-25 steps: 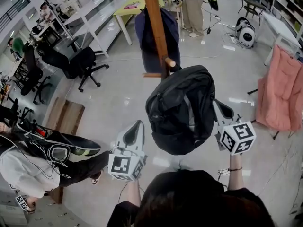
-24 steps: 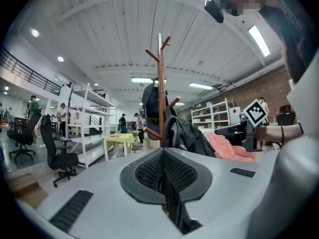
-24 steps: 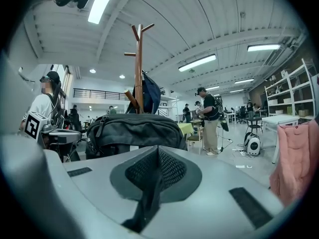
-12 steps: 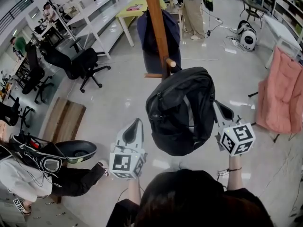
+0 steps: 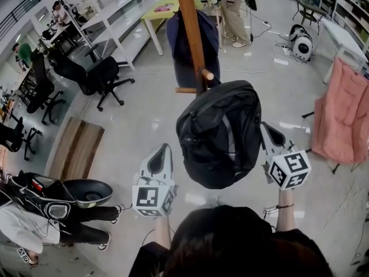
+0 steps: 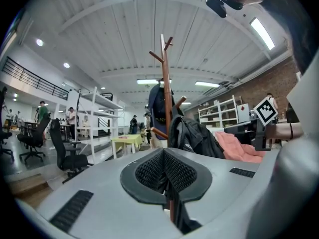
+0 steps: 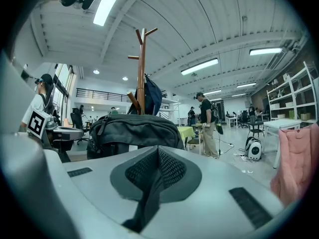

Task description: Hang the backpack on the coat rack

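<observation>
- Behind the coat rack (image 5: 190, 33) a dark blue jacket (image 5: 184, 45) hangs on the far side of the wooden pole. A pink cloth (image 5: 343, 108) is draped at the right, well apart.
- Farther off stand a yellow-green table (image 5: 164, 7), black office chairs (image 5: 98, 77) at the left and a white machine (image 5: 301, 39) on the floor. One person (image 5: 34, 218) sits low at the left and another (image 5: 233, 10) stands beyond the rack.
- Nothing stands between us and the backpack (image 5: 222, 134).
- We count one backpack, one coat rack, two grippers and three chairs.
- The backpack is black and rounded, with grey zip lines. It hangs from a short peg on the pole, clear of the floor.
- The left hand-held gripper (image 5: 166, 152) has its jaws together with nothing in them, apart from the backpack's left side.
- The right hand-held gripper (image 5: 267, 133) also has its jaws together and empty, just beside the backpack's right edge. We cannot tell whether it touches.
</observation>
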The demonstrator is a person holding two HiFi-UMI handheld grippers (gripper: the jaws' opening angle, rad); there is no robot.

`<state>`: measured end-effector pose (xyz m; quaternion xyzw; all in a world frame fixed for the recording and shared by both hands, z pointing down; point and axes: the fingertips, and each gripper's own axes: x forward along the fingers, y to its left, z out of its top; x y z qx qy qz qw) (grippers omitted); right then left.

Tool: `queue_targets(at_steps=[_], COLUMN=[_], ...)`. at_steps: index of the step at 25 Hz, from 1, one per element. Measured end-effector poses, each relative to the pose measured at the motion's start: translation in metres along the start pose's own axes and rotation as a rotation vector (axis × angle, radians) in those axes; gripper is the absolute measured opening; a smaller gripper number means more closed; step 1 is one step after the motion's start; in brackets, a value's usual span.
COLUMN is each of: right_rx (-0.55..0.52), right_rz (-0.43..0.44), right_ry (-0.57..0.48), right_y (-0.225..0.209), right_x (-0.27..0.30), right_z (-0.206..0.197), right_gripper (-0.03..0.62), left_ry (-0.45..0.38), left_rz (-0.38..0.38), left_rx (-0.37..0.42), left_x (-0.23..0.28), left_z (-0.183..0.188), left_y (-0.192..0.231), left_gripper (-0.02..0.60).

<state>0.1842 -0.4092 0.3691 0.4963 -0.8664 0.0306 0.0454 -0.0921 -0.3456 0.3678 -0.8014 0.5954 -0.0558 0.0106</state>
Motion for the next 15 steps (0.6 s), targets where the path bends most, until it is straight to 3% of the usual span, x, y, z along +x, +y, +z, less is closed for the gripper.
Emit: queue_targets(at_steps=[15], right_rx=[0.005], right_rz=[0.004], right_ry=[-0.012], right_y=[0.0014], right_x=[0.0028], right_z=[-0.0046], right_gripper=[0.012], left_ry=[0.007], left_rz=[0.028], left_rx=[-0.003], left_x=[-0.0034], left_z=[-0.0078], left_y=[0.0081], left_gripper=[0.015])
